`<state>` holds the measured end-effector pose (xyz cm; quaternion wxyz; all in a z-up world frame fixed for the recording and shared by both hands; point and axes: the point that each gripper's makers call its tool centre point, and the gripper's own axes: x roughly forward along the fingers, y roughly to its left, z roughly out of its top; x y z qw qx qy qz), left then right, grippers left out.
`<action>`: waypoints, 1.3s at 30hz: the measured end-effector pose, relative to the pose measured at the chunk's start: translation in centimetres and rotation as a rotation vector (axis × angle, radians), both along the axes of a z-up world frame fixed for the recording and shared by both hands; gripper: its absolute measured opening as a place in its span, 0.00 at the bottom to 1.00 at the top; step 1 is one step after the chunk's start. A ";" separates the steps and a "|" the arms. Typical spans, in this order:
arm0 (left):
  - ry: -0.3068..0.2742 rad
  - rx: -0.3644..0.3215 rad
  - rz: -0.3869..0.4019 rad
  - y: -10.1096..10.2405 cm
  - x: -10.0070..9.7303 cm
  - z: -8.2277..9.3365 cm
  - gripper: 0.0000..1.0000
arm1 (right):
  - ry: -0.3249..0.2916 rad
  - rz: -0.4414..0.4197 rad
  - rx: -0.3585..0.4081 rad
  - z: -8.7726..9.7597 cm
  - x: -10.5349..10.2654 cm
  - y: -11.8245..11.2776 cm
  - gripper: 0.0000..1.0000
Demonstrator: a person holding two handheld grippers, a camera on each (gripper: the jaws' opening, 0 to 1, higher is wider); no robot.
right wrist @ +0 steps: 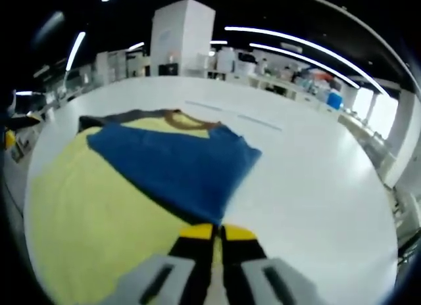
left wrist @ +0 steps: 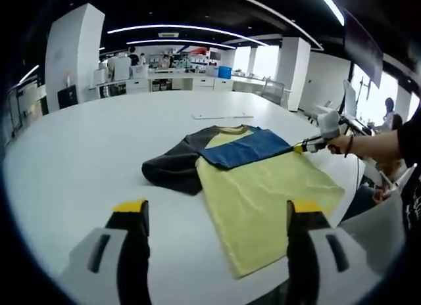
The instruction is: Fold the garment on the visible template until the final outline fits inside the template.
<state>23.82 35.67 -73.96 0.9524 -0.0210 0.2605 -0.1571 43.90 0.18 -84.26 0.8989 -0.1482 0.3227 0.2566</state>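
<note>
A yellow T-shirt (left wrist: 263, 193) lies flat on the round white table (left wrist: 85, 154), collar away from me. Its dark grey sleeve (left wrist: 174, 168) spreads out to the left, and its blue sleeve (left wrist: 247, 148) is folded across the chest. My left gripper (left wrist: 218, 210) hangs open above the shirt's near hem, jaws wide apart and touching nothing. My right gripper (left wrist: 304, 147) comes in from the right, held in a hand, at the blue sleeve's tip. In the right gripper view the right gripper (right wrist: 218, 233) is shut on the corner of the blue sleeve (right wrist: 177, 167), which lies over the yellow body (right wrist: 85, 219).
Thin pale strips (left wrist: 222, 116) lie on the table beyond the collar. The table's edge runs close by the shirt's right side, where a person's arm (left wrist: 378, 142) reaches in. A white pillar (left wrist: 72, 52), counters and another person (left wrist: 390, 111) stand in the background.
</note>
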 end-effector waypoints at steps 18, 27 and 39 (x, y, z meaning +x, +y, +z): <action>0.008 0.004 0.011 0.2 0.3 -0.3 0.83 | 0.006 -0.014 -0.021 -0.1 0.9 -2.2 0.00; 0.013 -0.005 0.020 0.5 0.6 -0.6 0.82 | 0.049 -0.053 0.045 -0.1 1.1 -2.3 0.02; 0.011 0.004 0.028 0.2 1.3 -0.1 0.82 | 0.051 -0.054 0.178 2.1 0.6 -1.2 0.45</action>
